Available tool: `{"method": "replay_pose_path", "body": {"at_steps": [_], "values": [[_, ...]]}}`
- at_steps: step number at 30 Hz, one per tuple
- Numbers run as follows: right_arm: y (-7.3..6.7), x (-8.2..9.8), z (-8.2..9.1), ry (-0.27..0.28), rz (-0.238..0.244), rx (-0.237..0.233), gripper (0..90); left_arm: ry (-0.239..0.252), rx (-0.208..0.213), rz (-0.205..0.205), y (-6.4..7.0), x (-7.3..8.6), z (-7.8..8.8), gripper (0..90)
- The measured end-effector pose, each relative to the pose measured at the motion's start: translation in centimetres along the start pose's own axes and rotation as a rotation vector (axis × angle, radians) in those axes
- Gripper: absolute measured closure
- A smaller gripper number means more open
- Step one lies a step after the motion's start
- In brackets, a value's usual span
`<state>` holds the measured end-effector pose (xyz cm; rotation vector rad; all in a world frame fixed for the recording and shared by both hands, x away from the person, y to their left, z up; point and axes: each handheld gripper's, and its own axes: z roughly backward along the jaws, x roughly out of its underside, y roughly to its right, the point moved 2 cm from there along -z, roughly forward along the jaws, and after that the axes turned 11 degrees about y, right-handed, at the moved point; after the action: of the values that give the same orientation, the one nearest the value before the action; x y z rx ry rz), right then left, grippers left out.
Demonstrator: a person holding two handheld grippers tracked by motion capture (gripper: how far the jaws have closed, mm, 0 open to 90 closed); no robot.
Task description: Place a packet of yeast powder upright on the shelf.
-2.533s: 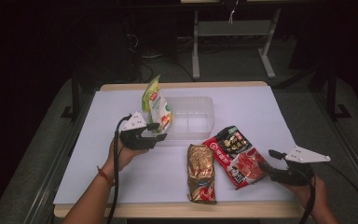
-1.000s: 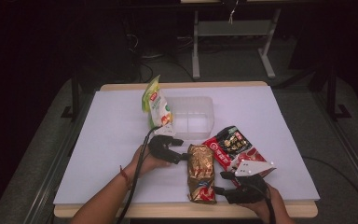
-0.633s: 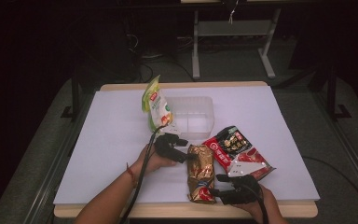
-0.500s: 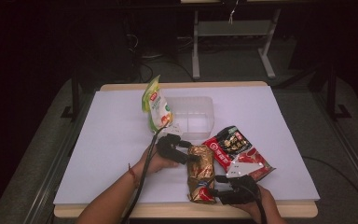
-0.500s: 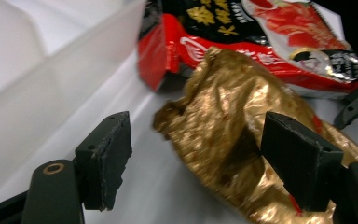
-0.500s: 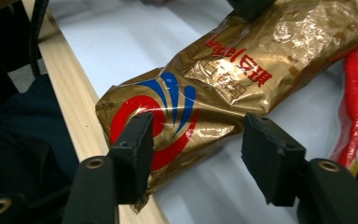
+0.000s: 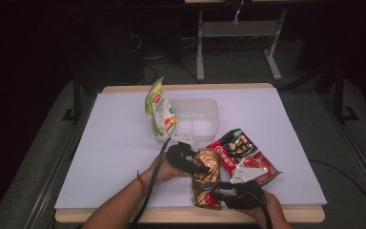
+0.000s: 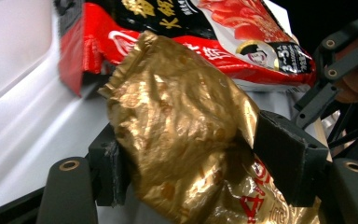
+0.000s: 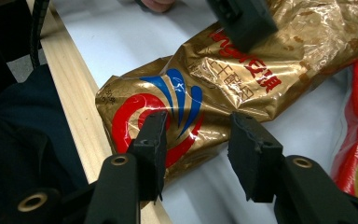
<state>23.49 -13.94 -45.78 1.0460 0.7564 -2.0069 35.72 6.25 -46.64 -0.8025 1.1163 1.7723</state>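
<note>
Nearest, the right gripper [image 9: 198,144] has been closing its jaws around the near end of the gold snack bag [image 7: 206,183] at the table's [image 7: 114,143] front edge, one pad touching. Farther along, the left gripper [image 8: 186,158] pinches the bag's far end. Beyond lie a red packet [image 7: 240,151], a clear tub [image 7: 198,119] and a green pouch [image 7: 160,112].
</note>
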Motion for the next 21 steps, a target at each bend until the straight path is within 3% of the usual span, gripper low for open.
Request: {"method": "replay_pose_path", "body": {"at_steps": [3, 8, 11, 12, 14, 20, 21], "values": [[0.0, 0.0, 0.0, 0.002, 0.002, 0.004, 55.2, 0.028, -0.013, 0.017, 0.1, 0.0, 0.1, 39.1], [0.0, 0.0, 0.0, 0.007, 0.017, 0.001, 50.8, 0.079, 0.000, 0.053, -0.3, -0.1, 0.7, 59.3], [-0.1, 0.0, 0.1, 0.017, 0.026, -0.010, 48.9, 0.117, 0.011, 0.049, -0.2, -0.3, 1.1, 64.8], [-0.1, -0.1, 0.3, 0.025, 0.036, -0.013, 46.9, 0.129, 0.013, 0.051, -0.1, -0.3, 1.2, 71.6], [0.0, -0.1, 0.8, 0.046, 0.044, -0.022, 45.6, 0.159, -0.005, 0.032, 0.1, -0.5, 1.8, 76.3], [0.6, -0.4, 2.8, 0.113, 0.055, 0.008, 43.9, 0.241, -0.042, 0.007, 0.5, -1.3, 3.3, 81.7], [0.8, -0.4, 3.2, 0.124, 0.057, 0.019, 44.0, 0.288, -0.051, 0.006, 0.5, -1.5, 4.2, 82.1]]}}
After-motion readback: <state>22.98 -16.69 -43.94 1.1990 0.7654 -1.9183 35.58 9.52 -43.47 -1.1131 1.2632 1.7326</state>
